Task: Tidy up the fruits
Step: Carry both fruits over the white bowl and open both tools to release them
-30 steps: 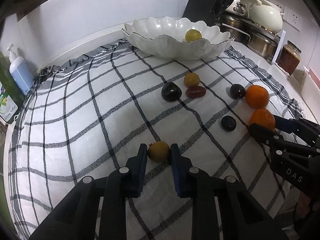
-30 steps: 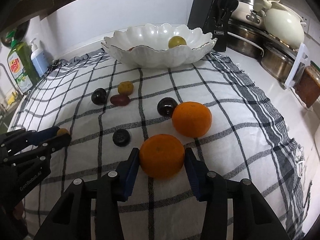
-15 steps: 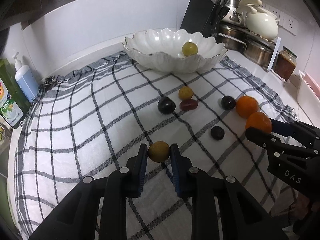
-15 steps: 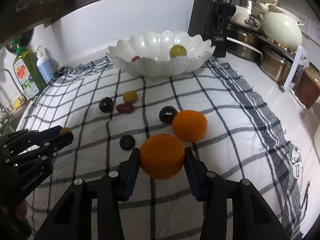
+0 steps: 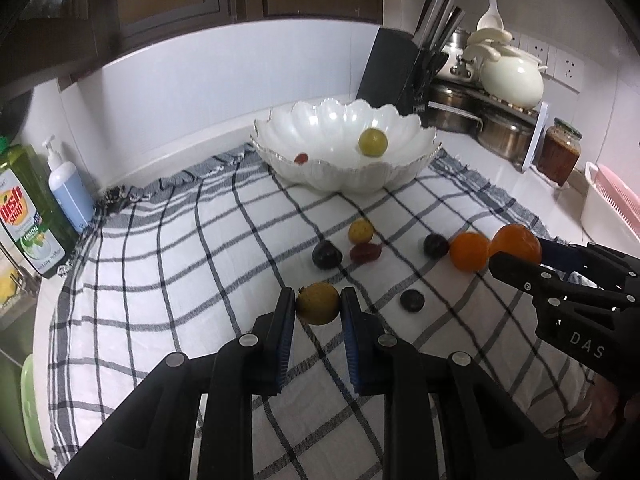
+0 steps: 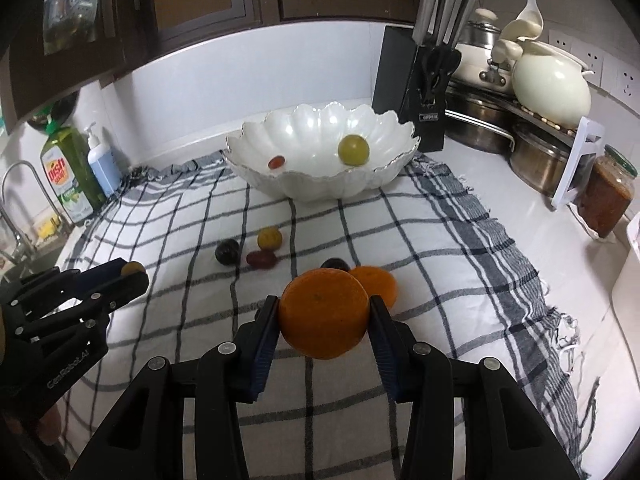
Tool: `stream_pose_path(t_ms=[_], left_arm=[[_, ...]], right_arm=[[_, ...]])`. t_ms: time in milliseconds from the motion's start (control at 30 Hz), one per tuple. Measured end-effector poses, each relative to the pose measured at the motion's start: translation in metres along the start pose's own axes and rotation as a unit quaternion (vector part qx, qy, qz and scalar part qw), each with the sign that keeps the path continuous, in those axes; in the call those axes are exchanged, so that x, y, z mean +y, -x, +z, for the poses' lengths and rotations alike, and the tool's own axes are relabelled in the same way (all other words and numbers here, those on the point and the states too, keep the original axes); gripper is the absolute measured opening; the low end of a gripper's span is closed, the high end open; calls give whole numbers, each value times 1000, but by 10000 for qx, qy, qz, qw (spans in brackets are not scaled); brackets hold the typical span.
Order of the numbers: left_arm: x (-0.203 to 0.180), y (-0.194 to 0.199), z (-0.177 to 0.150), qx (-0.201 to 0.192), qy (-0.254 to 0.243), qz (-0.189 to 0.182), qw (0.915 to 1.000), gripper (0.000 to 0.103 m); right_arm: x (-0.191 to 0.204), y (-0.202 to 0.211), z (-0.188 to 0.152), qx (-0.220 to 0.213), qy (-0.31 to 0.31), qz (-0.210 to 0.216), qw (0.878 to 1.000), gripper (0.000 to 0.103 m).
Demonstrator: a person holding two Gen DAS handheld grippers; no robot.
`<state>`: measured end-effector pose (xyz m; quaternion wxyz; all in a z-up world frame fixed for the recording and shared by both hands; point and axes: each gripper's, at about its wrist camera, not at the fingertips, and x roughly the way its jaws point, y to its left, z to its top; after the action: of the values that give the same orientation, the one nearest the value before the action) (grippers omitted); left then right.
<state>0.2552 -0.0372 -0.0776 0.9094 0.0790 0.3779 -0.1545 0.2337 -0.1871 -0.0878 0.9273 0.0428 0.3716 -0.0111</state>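
In my left wrist view, my left gripper [image 5: 318, 308] sits low in the centre of the frame, its fingers narrowed onto a small yellow fruit [image 5: 318, 303] that I hold clear of the checked cloth [image 5: 168, 264]. The white scalloped bowl [image 5: 416, 160] stands in the upper middle, already holding a green-yellow fruit [image 5: 373, 142] and a small red one [image 5: 301, 157]. Between me and the bowl lie a yellow fruit [image 5: 361, 231], a red fruit [image 5: 365, 251] and three dark plums [image 5: 327, 254], with an orange [image 5: 469, 251] to the right; my right gripper [image 5: 516, 248] comes in from the right edge. In my right wrist view, that right gripper [image 6: 323, 316] is in the lower centre, fingers clamped on a large orange [image 6: 323, 314], also off the cloth, with the other orange [image 6: 376, 285] just behind it; my left gripper [image 6: 132, 272] shows at the left edge with its yellow fruit [image 6: 133, 268]. I judge this as the carry to the bowl. To do it well I should keep both grips steady, bring each fruit over the rim rather than at it, stagger the two so the fingers do not crowd each other, lower close to the bowl's floor before opening, and aim at bare spots so nothing knocks the fruit already inside.
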Motion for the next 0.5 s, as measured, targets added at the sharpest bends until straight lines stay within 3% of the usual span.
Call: stream_pose_path(t_ms=[500], left_arm=[[0, 18, 36, -417, 26, 49, 9991, 24]], right_arm=[[-6, 20, 36, -531, -32, 122, 9985, 45]])
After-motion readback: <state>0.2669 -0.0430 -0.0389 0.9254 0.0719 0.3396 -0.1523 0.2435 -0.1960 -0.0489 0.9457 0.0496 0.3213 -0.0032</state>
